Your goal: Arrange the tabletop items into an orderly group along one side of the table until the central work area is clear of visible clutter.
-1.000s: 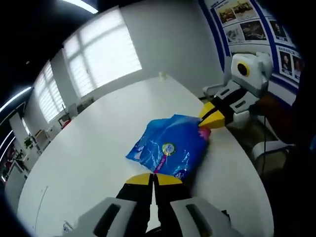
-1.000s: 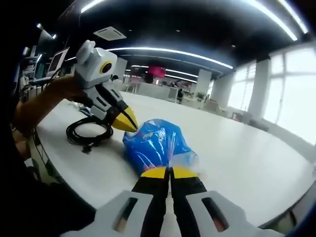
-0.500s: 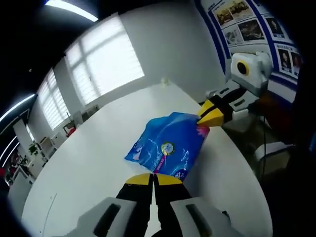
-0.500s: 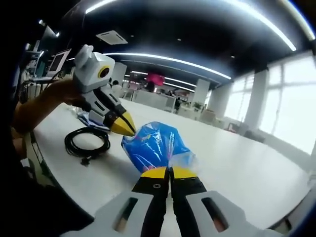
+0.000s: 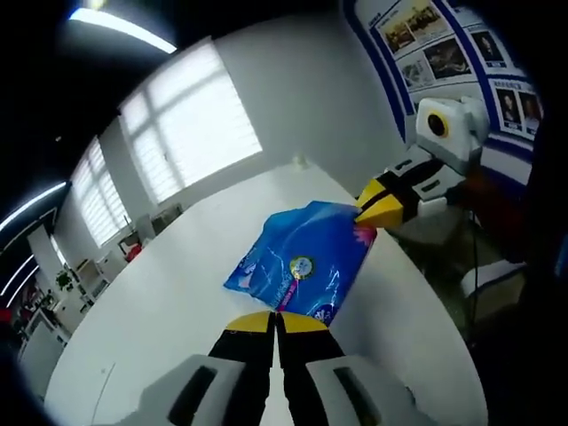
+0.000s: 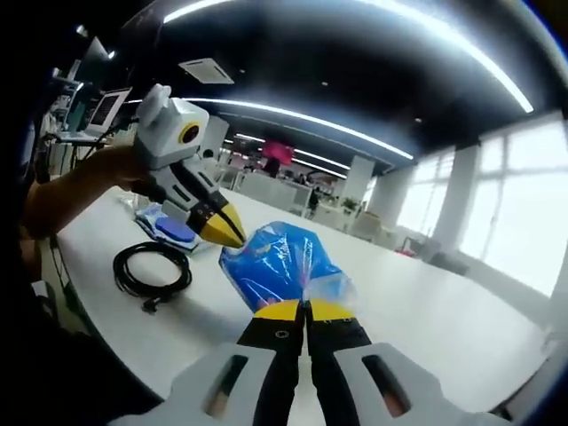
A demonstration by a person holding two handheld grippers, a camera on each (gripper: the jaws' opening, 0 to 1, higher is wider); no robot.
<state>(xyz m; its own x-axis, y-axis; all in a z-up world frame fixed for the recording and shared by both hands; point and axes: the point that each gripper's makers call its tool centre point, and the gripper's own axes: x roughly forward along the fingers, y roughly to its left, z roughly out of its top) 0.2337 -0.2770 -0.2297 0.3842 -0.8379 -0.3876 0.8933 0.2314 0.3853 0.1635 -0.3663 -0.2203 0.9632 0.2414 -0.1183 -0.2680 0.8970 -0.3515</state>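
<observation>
A shiny blue plastic bag hangs stretched between both grippers over the white table. My left gripper is shut on the bag's near edge. In the left gripper view the right gripper comes in from the right, its yellow tips closed on the bag's far corner. In the right gripper view the same bag sits just past my right gripper, which is shut on its crinkled edge. There the left gripper pinches the opposite corner, held by a person's arm.
A coiled black cable lies on the table to the left of the bag. A flat blue item in a clear wrapper lies just beyond it. The table's edge runs close by, with posters on the wall.
Both cameras have risen and tilted slightly, with the bag still held between the two grippers. The blue wrapped item beyond the cable has come into the right gripper view.
</observation>
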